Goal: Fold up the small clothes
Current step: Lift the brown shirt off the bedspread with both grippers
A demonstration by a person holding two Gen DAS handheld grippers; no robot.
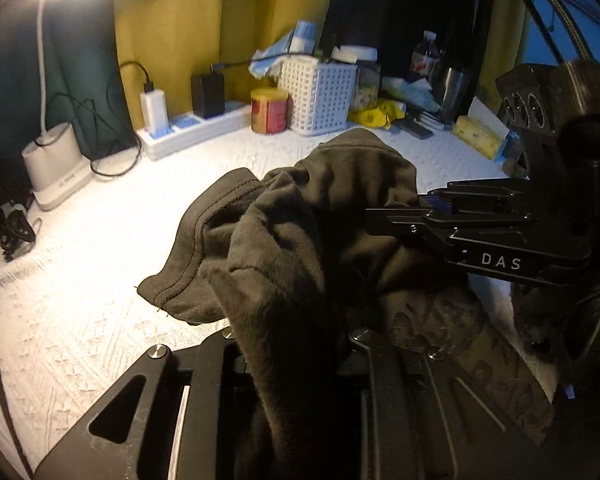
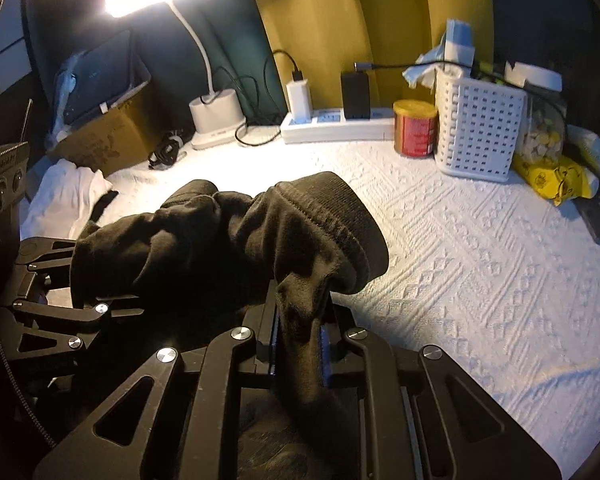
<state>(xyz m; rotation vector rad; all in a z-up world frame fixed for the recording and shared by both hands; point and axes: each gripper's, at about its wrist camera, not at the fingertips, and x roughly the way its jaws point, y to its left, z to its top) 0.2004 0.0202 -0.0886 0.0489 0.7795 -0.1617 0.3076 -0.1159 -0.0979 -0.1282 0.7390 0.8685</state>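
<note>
A dark brown-black small garment (image 1: 284, 240) is bunched up and lifted a little above the white textured tablecloth (image 1: 100, 248). My left gripper (image 1: 296, 344) at the bottom of the left wrist view is shut on a fold of it, and cloth hides the fingertips. My right gripper (image 1: 384, 216) reaches in from the right, shut on another part. In the right wrist view the garment (image 2: 204, 240), with a ribbed cuff on top, is pinched between the blue pads of my right gripper (image 2: 300, 320). My left gripper (image 2: 136, 304) holds it at the left.
Along the back stand a white lattice basket (image 2: 476, 132), a red can (image 2: 415, 128), a power strip (image 2: 336, 124) with chargers and a lamp base (image 2: 216, 116). A cardboard box (image 2: 100, 132) and a white cloth (image 2: 68, 196) lie left; a yellow bag (image 2: 552, 176) lies right.
</note>
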